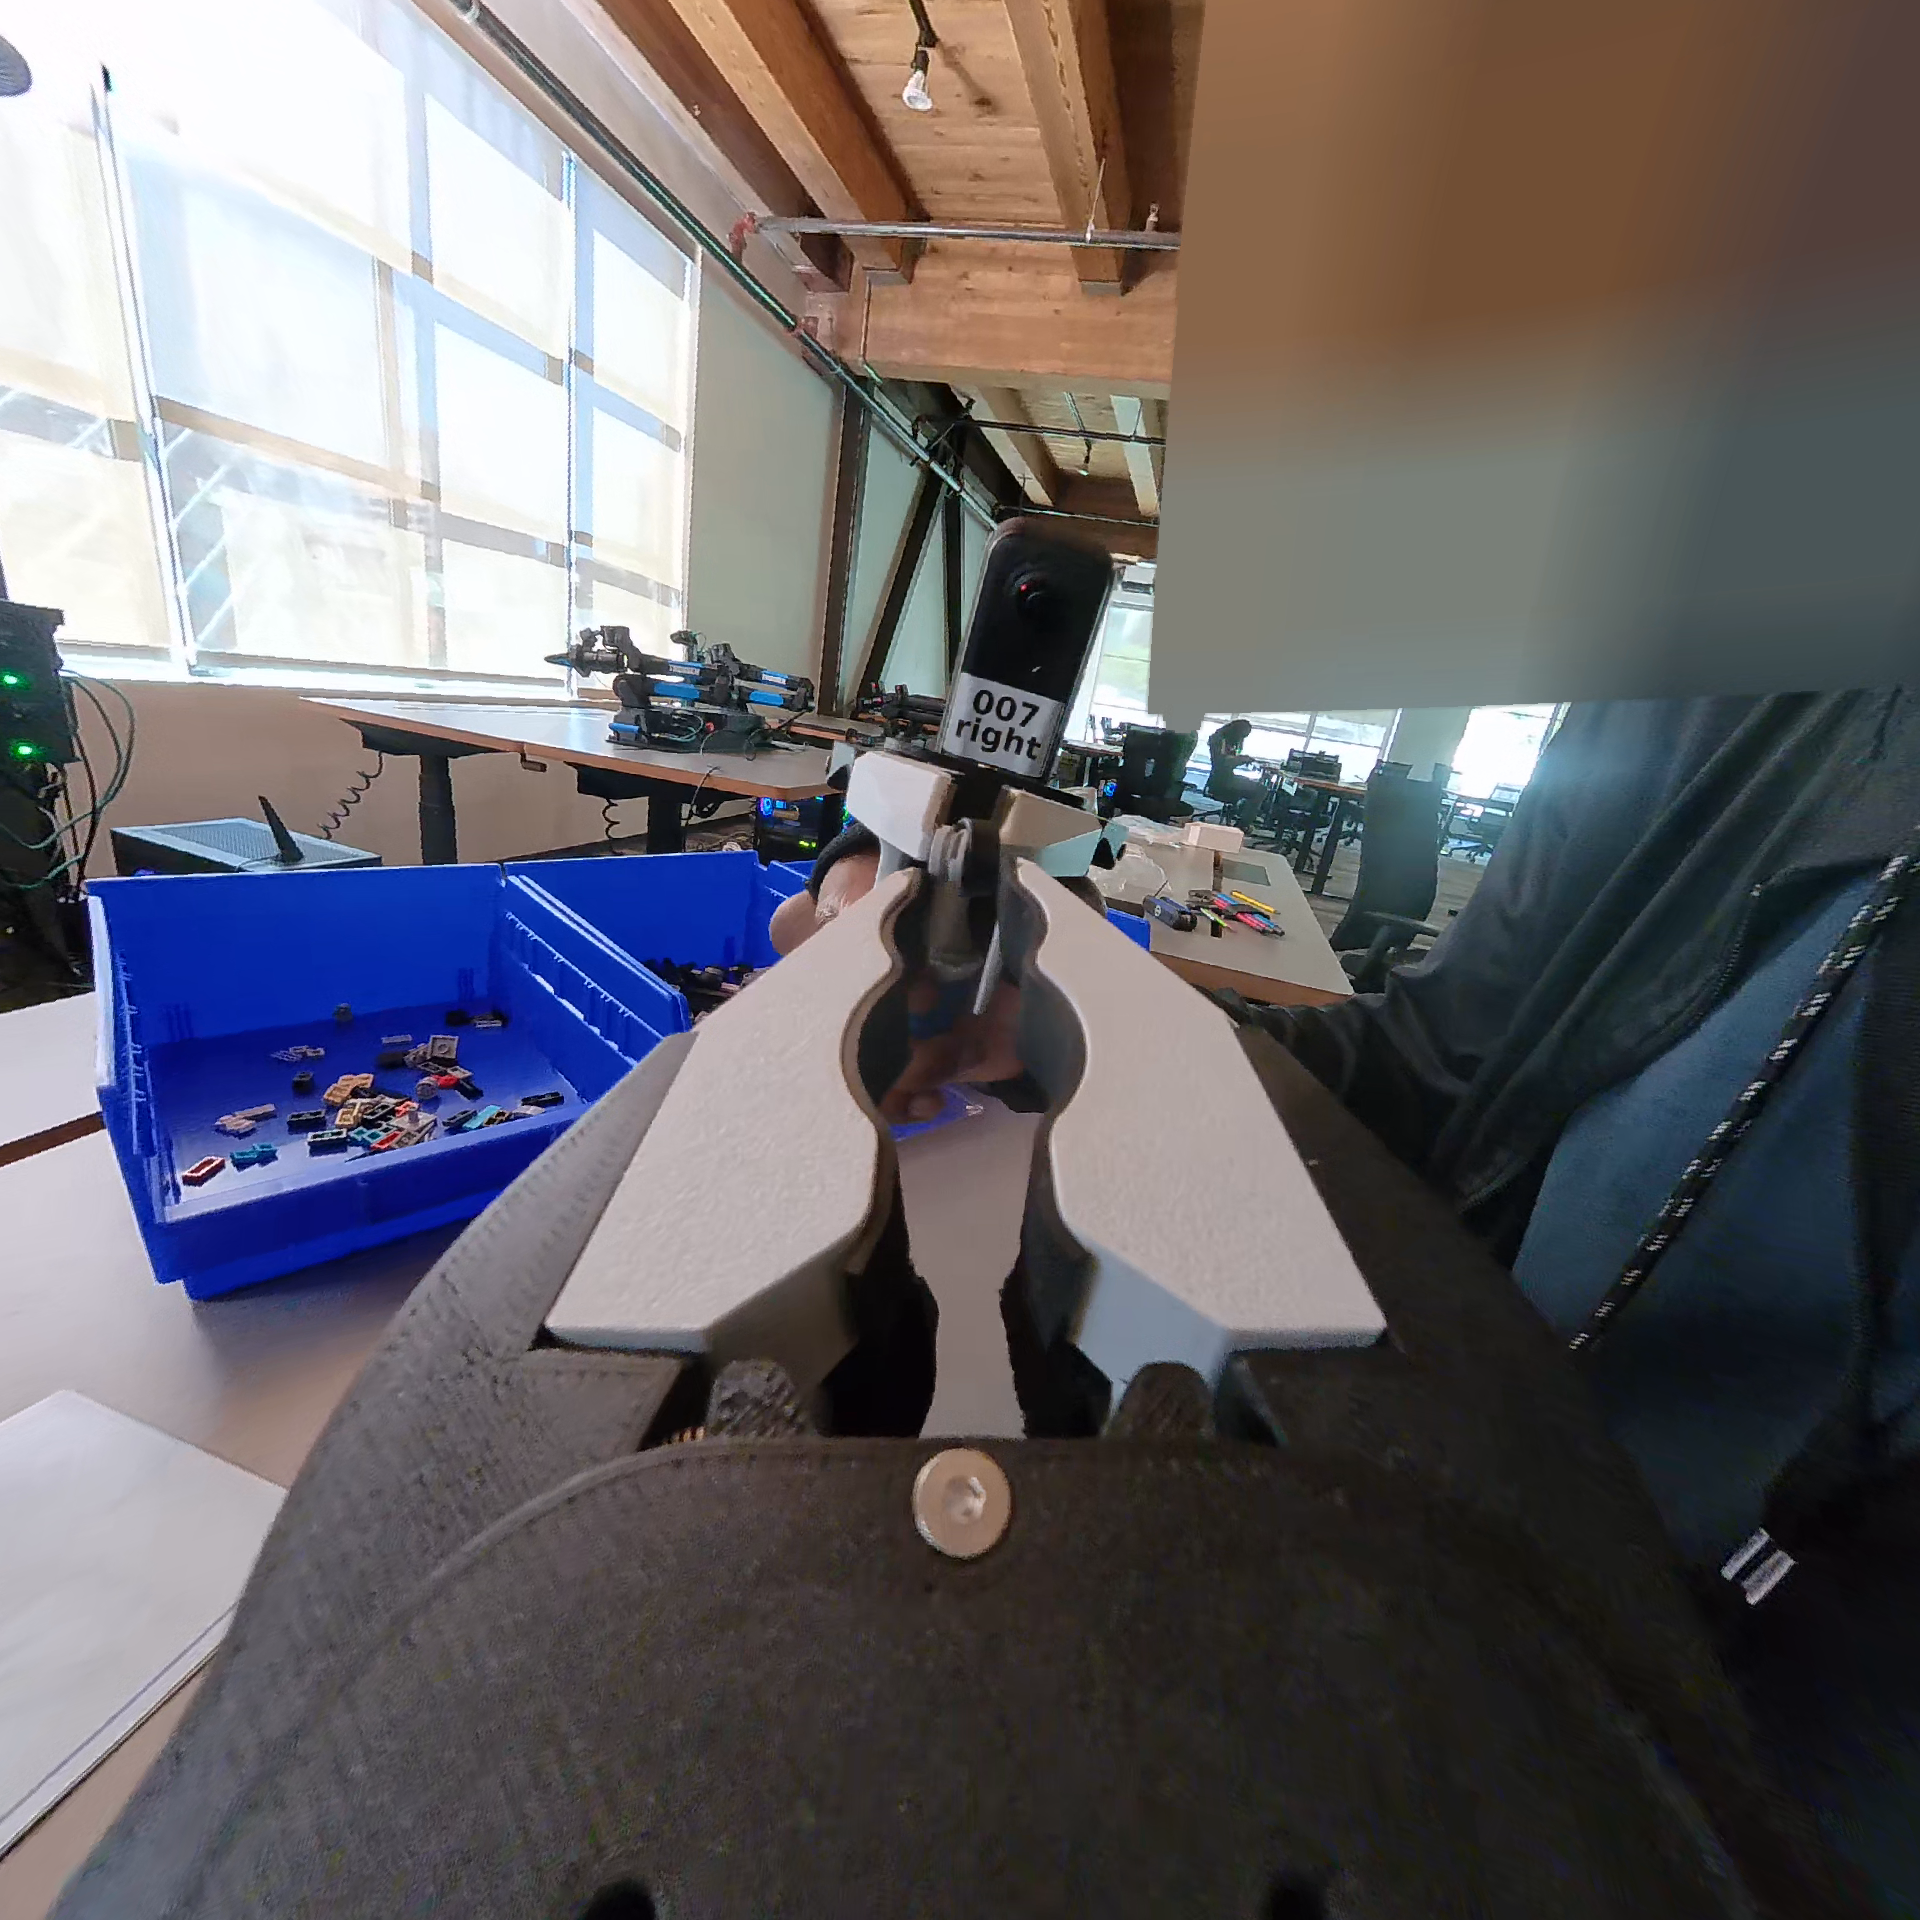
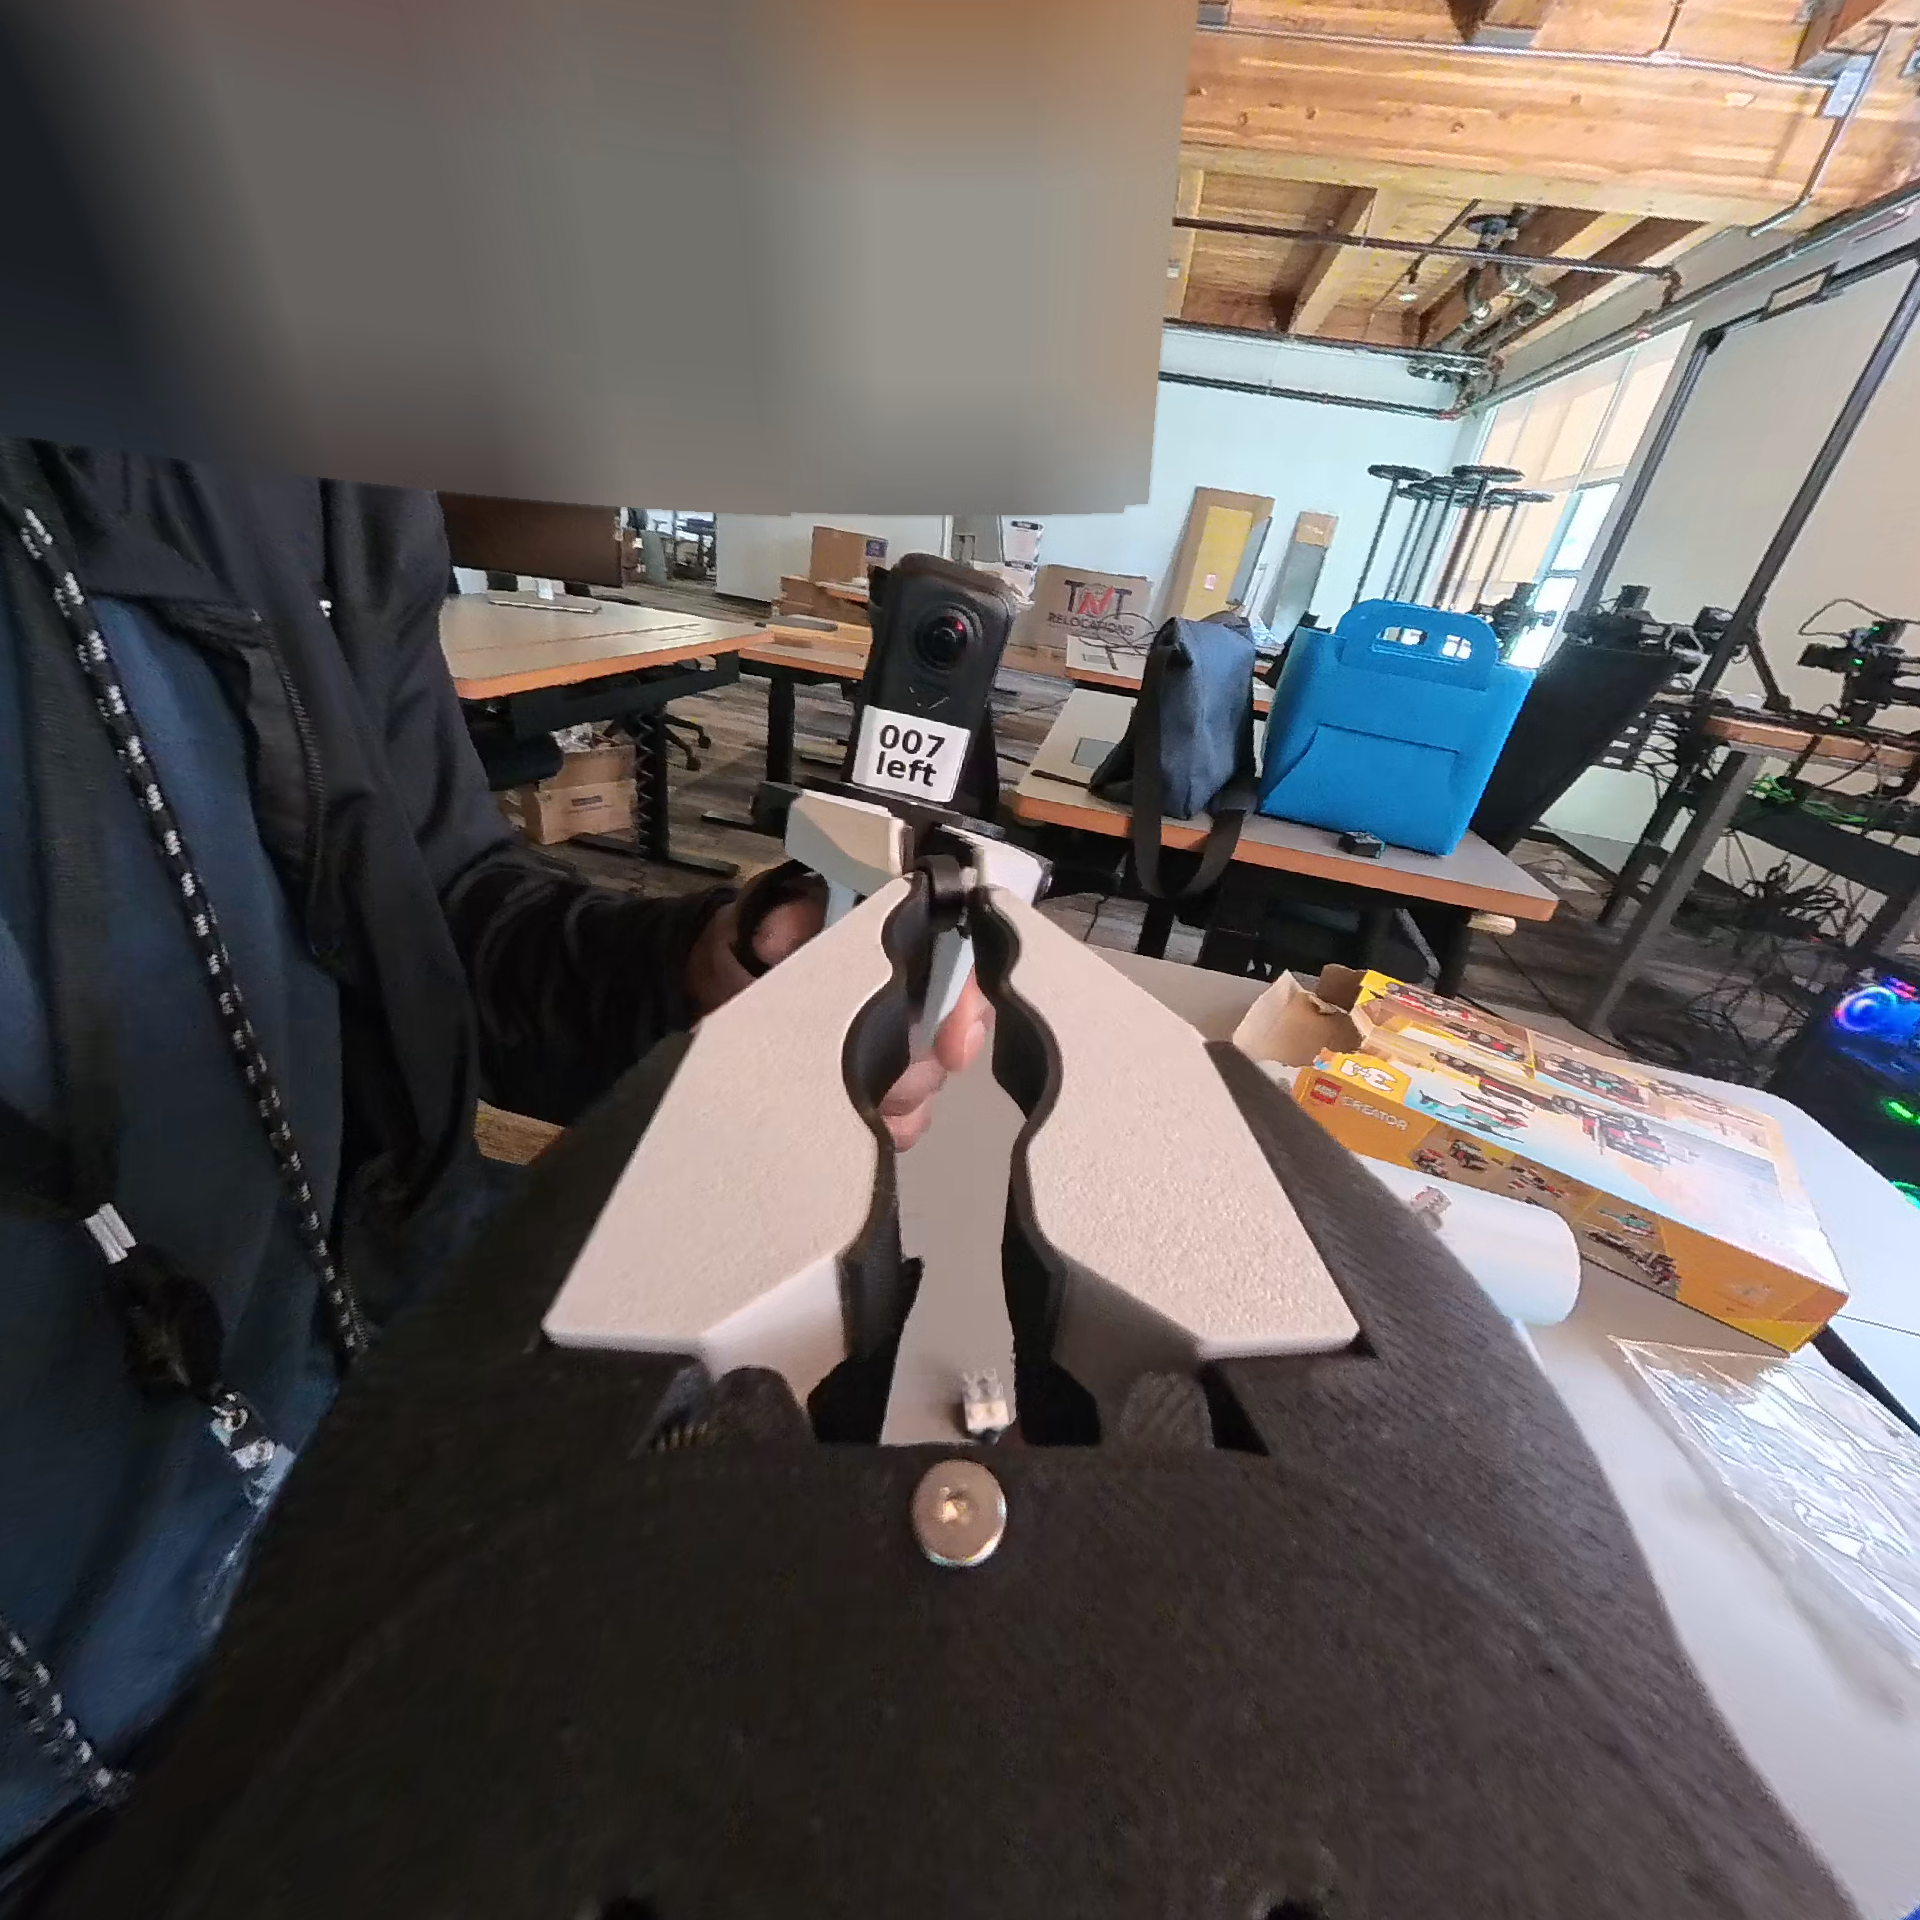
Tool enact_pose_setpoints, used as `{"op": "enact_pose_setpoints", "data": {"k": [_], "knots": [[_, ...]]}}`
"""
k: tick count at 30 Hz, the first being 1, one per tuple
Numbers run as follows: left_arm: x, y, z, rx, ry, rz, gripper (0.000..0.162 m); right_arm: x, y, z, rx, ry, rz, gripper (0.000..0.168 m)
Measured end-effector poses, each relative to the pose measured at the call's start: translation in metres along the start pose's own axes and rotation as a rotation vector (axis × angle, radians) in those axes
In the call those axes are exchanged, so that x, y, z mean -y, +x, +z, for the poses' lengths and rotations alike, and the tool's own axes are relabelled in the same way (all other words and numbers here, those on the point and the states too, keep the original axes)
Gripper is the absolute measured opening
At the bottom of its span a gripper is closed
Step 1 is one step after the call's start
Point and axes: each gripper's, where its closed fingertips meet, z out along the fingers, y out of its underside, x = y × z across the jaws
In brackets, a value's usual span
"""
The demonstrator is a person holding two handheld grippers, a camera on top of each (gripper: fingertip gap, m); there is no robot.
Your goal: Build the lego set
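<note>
My left gripper [image 1: 964, 883] and my right gripper [image 2: 943, 896] point at each other above the table, tips meeting. Between the tips sits a small grey and black lego assembly [image 1: 961, 862], seen as a black round part over a pale grey part in the right wrist view [image 2: 948, 935]. Both grippers look shut on it from opposite sides. The right gripper's body [image 1: 935, 805] faces the left wrist camera, and the left gripper's body [image 2: 862, 836] faces the right wrist camera. A small pale lego piece [image 2: 982, 1403] lies on the table under my right gripper.
A blue bin [image 1: 260, 935] with several loose lego pieces [image 1: 374, 1112] stands to the left, a second blue bin [image 1: 665, 904] beside it. A yellow lego box [image 2: 1579, 1153], rolled white paper [image 2: 1507, 1257] and a clear plastic bag [image 2: 1787, 1475] lie to the right. The person's dark jacket [image 1: 1662, 1039] is close behind. Only a small space, under 4 cm, lies between the two pairs of fingers.
</note>
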Motion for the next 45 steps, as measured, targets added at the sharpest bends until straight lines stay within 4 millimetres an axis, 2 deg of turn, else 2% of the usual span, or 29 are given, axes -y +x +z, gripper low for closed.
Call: {"op": "enact_pose_setpoints", "data": {"k": [35, 38, 45], "knots": [[-0.011, 0.003, 0.002, -0.007, -0.090, 0.029, 0.011, -0.006, -0.004, -0.006, 0.084, -0.006, 0.109, 0.012], [-0.015, 0.000, 0.003, 0.015, -0.112, 0.040, 0.011, -0.004, -0.008, -0.006, 0.111, 0.004, 0.126, 0.020], [-0.016, 0.002, 0.003, 0.008, -0.122, 0.045, 0.010, -0.005, -0.006, -0.006, 0.105, -0.002, 0.125, 0.016]]}}
